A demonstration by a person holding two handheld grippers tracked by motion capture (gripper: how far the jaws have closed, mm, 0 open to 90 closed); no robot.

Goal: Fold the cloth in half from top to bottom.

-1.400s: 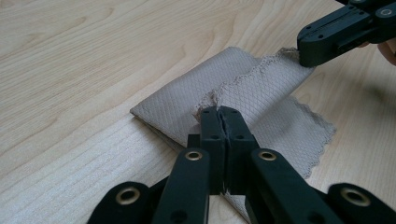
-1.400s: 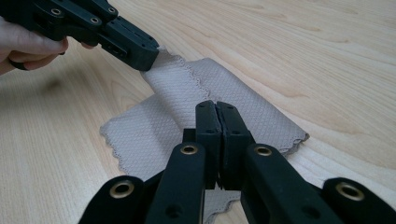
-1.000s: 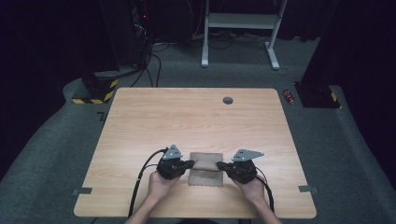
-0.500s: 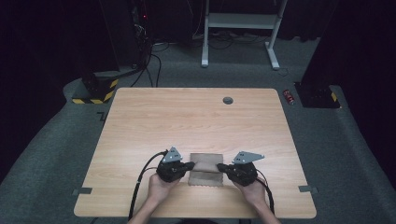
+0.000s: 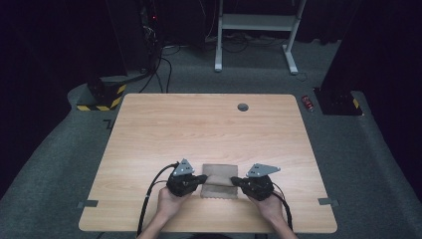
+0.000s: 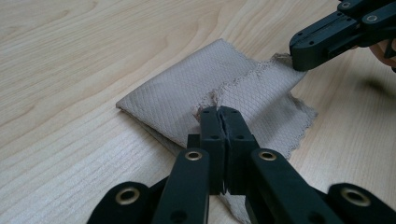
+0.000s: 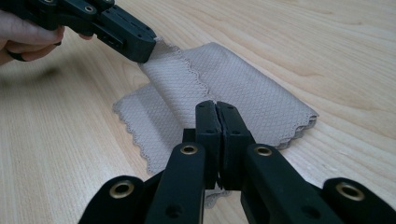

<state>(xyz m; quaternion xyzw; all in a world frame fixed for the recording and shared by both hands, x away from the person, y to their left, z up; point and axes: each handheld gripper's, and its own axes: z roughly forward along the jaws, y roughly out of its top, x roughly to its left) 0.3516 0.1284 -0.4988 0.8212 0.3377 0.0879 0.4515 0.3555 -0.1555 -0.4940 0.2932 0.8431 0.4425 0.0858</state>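
High view, both fingers [image 5: 203,178] clamped on cloth [image 5: 219,175]

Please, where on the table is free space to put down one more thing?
The table is bare from the cloth back to the grommet hole, and along both side edges. It is crowded at the near edge, where the left gripper and right gripper pinch the cloth.

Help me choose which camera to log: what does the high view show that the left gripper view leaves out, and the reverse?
High view alone: the whole table, the dark round grommet near its far edge, both forearms, and the floor with a white stand. Left gripper view alone: the cloth's quilted weave, its scalloped hem, and a lifted top layer pinched in the left tool's closed jaws. Both: the beige cloth, and the right tool gripping its opposite edge.
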